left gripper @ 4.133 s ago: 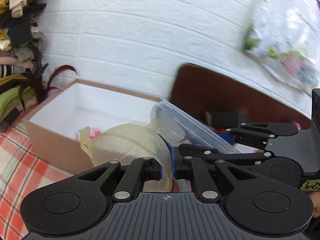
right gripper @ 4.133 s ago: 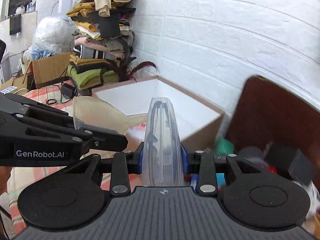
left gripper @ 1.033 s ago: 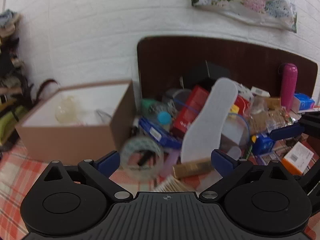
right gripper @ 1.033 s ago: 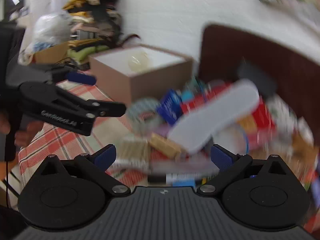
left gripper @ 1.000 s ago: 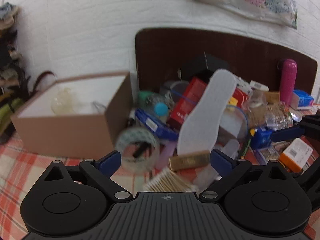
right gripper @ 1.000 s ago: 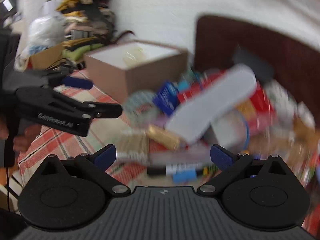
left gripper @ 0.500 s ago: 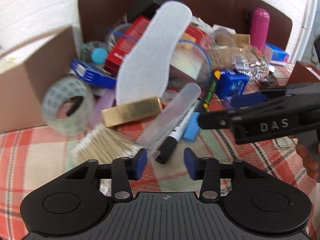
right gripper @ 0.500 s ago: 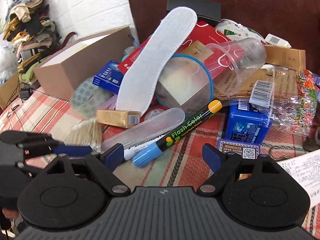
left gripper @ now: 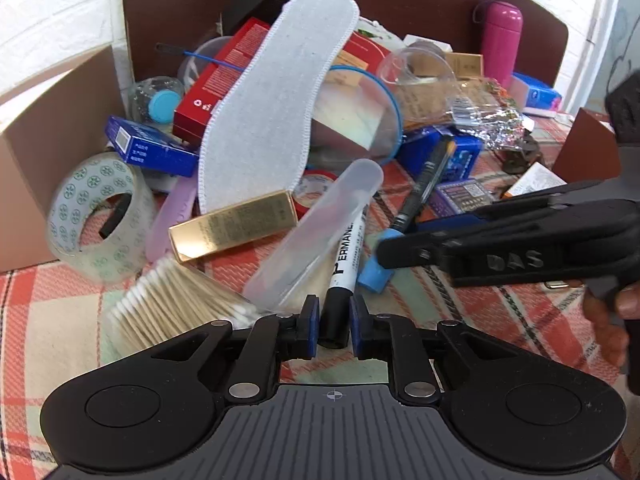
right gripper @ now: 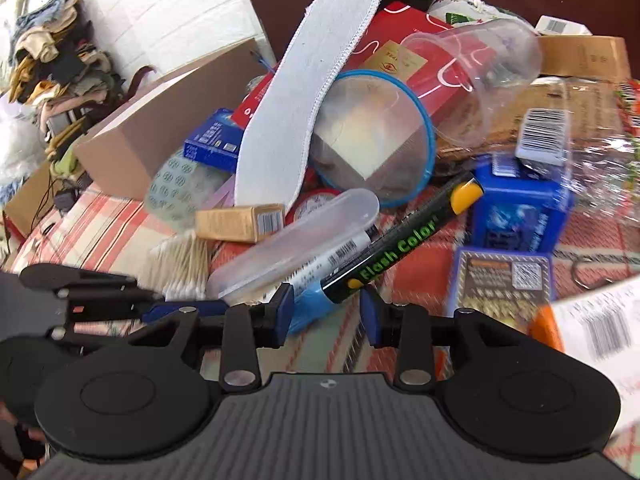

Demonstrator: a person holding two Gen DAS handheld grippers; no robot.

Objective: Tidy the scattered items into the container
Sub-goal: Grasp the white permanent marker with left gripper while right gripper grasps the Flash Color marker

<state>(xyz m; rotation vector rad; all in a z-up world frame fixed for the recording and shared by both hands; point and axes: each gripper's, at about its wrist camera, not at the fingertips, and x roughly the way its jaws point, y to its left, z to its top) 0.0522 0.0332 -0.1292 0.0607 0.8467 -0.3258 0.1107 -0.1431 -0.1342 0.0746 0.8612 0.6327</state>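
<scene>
The left tool (left gripper: 334, 322) is closing narrowly around the permanent marker (left gripper: 347, 256); the right tool (right gripper: 326, 312), half-open, is straddling the Flash Color pen (right gripper: 394, 248). Both should be gripping squarely before lifting toward the box (left gripper: 52, 120) at far left.

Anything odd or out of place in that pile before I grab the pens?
A grey shoe insole lies propped at a slant across the heap, odd among the boxes and stationery. The clear plastic cup lies tipped on its side.

Both tongs have left the box and come down to the pile. The left tongs (left gripper: 334, 323) have narrowed around the black marker (left gripper: 341, 276); the right tongs (right gripper: 326, 312) now bracket the blue-capped marker (right gripper: 384, 248).
</scene>
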